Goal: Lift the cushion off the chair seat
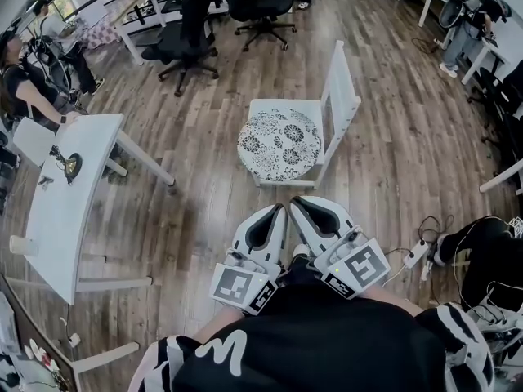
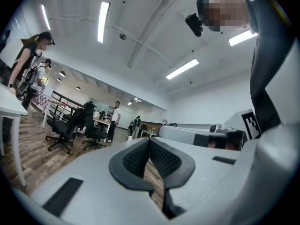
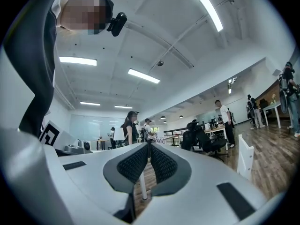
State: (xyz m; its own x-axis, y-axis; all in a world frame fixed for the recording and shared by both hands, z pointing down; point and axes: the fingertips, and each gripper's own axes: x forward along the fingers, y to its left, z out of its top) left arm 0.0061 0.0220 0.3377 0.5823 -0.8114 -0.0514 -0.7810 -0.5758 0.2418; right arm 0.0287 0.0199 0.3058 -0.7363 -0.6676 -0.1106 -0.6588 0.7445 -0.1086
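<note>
Cushion (image 1: 279, 144) lies at twelve o'clock from my left gripper (image 1: 276, 212) and right gripper (image 1: 302, 207), both closed, empty, equally near.

Bare wood floor (image 1: 208, 219) ran open from bottom centre right up to the chair (image 1: 343, 88), a clear lane! Its backrest blocked the cushion (image 1: 279, 144) from the right. The white table (image 1: 65, 194) crowded the left edge, and cables (image 1: 421, 251) littered the lower right.
</note>
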